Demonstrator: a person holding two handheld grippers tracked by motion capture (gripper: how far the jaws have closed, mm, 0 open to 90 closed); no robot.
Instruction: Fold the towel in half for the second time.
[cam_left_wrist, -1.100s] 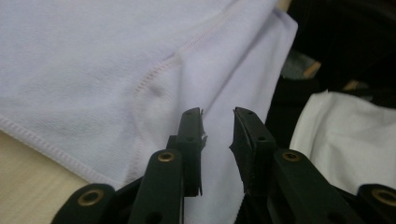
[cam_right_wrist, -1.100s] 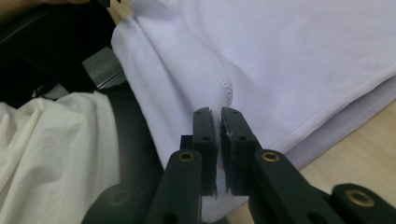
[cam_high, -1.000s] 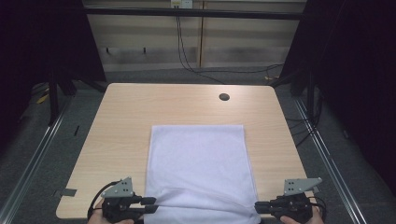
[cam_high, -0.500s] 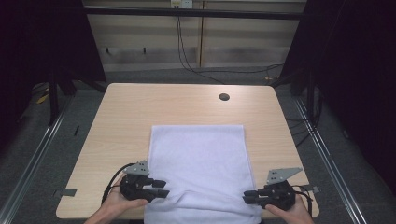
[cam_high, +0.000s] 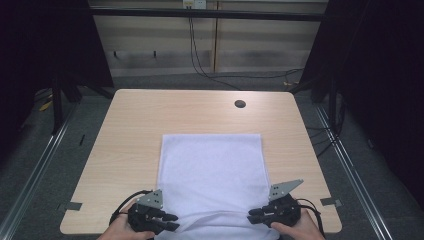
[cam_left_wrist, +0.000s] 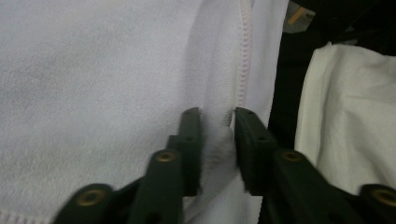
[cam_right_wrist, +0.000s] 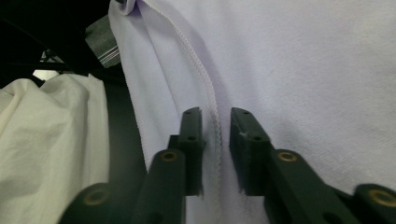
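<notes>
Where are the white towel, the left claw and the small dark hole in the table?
white towel (cam_high: 212, 170), high view, flat middle.
left claw (cam_high: 167, 222), high view, between its tips.
small dark hole (cam_high: 240, 104), high view, its centre.

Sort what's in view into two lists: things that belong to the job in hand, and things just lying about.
In the job:
- white towel
- left gripper, jaws just closing on the towel's near edge
- right gripper, jaws closing on the hem

Lying about:
- table
- round hole
- cream cloth beyond the table edge
</notes>
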